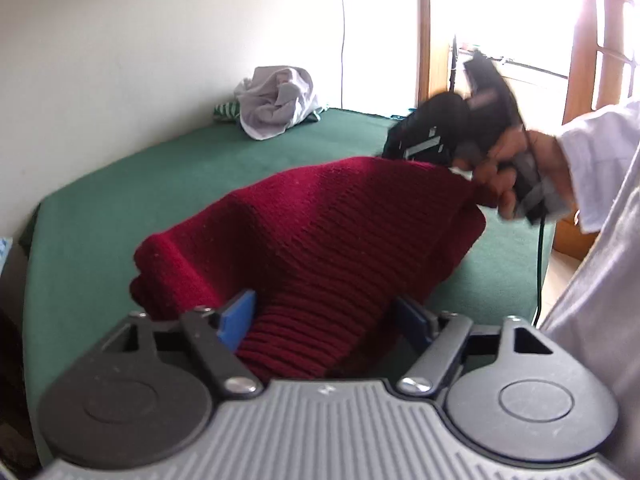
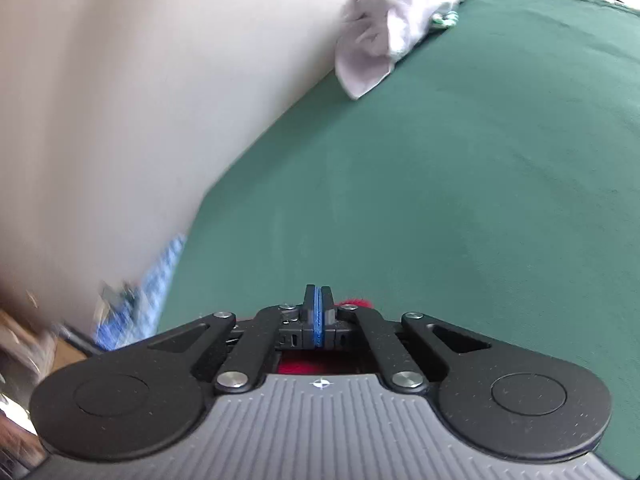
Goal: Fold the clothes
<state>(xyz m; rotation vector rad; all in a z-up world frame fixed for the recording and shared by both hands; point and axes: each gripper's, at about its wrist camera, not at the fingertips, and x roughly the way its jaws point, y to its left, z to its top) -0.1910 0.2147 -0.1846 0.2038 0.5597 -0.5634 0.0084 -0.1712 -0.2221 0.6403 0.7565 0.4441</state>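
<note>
A dark red knitted garment hangs above the green table, stretched between both grippers. My left gripper has its blue pads spread wide, with the ribbed hem bunched between them. In the left wrist view the right gripper is held by a hand at the garment's far corner. In the right wrist view my right gripper has its pads pressed together, and bits of red knit show beside and below them.
A crumpled white garment lies on a green-striped cloth at the table's far edge by the wall; it also shows in the right wrist view. A blue checked cloth lies beyond the table's left edge. A window stands at the right.
</note>
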